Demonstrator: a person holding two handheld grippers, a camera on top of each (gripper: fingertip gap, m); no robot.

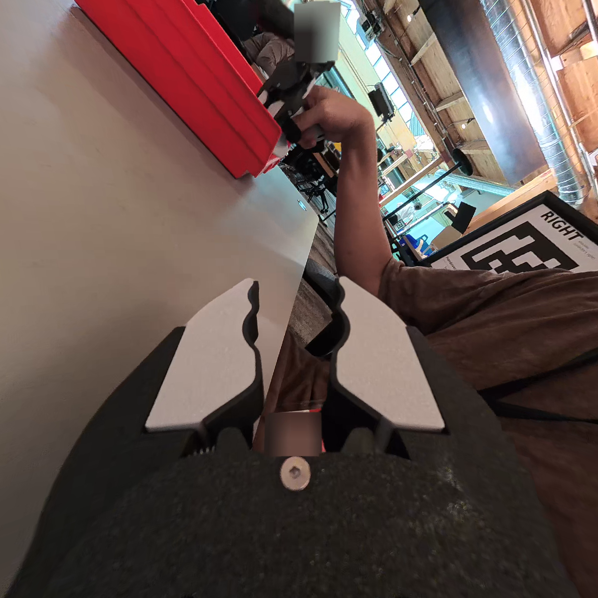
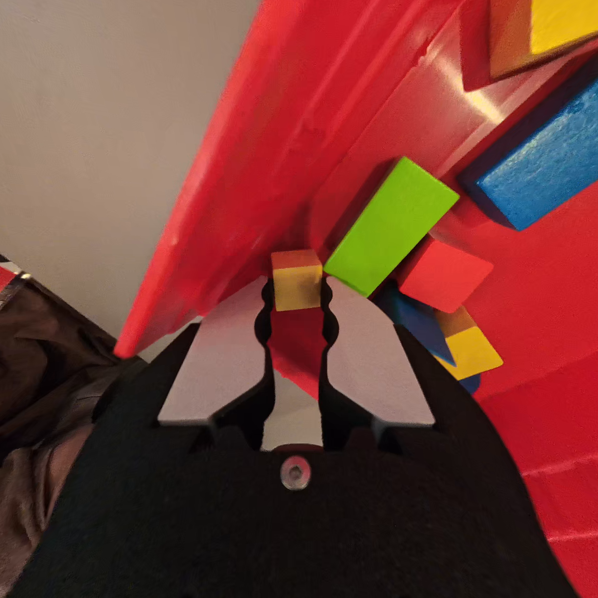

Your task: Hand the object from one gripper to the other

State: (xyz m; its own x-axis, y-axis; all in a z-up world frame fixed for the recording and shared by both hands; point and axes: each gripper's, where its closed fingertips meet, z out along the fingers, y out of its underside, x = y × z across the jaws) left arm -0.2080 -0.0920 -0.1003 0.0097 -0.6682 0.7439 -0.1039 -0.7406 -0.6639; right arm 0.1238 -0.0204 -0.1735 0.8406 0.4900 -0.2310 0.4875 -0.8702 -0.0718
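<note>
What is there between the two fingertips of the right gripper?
In the right wrist view, a small yellow wooden cube sits between the right gripper's fingertips, inside the red plastic bin.

- A framed white placard (image 1: 530,246), seen in the left wrist view at the right edge behind the person's shoulder, bears a bold black word, smaller lines of print, and a large black-and-white square marker pattern.
- A grey laptop lid (image 1: 291,207) on the table carries a small maker's logo.
- The right wrist view shows no writing.

Bright daylight, glare on bin (image 2: 459,97), fisheye edges w/ blur.
</note>
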